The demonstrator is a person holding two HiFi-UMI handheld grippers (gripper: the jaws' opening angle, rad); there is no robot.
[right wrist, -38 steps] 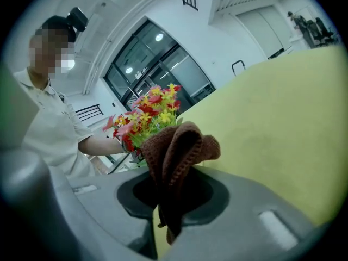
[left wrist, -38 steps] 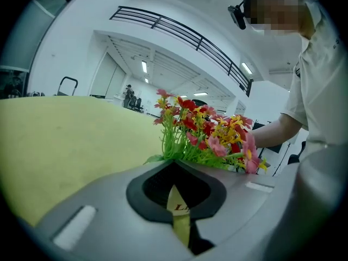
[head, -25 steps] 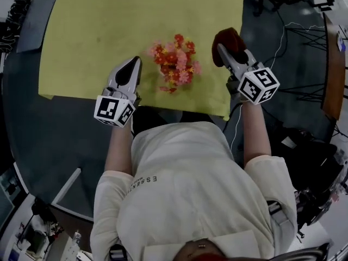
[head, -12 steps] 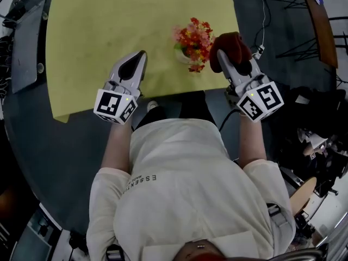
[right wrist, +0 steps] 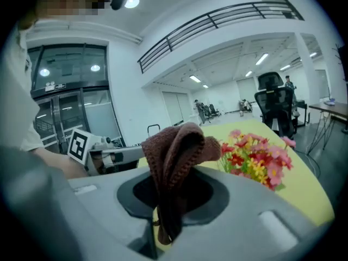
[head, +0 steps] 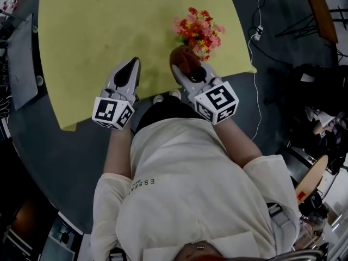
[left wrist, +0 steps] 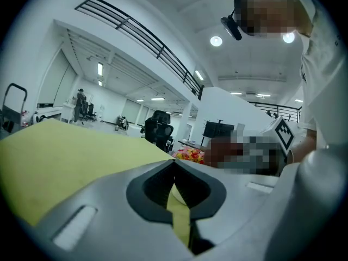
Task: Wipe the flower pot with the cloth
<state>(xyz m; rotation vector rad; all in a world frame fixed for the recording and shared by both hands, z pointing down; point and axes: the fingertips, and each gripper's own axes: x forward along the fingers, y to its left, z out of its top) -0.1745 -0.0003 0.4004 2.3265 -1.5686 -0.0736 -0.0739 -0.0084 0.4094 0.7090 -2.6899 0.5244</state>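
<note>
At the table (head: 81,26) edge: right gripper (right wrist: 163,222) pinches soft cloth (right wrist: 176,156) mid-fold; left gripper (left wrist: 176,197) pressed together, empty. Flower pot (head: 198,29) likely light, tippy.

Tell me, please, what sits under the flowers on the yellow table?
Only the yellow table shows around the flowers. The blooms cover the pot from above, and the right gripper's body hides it in its own view.
</note>
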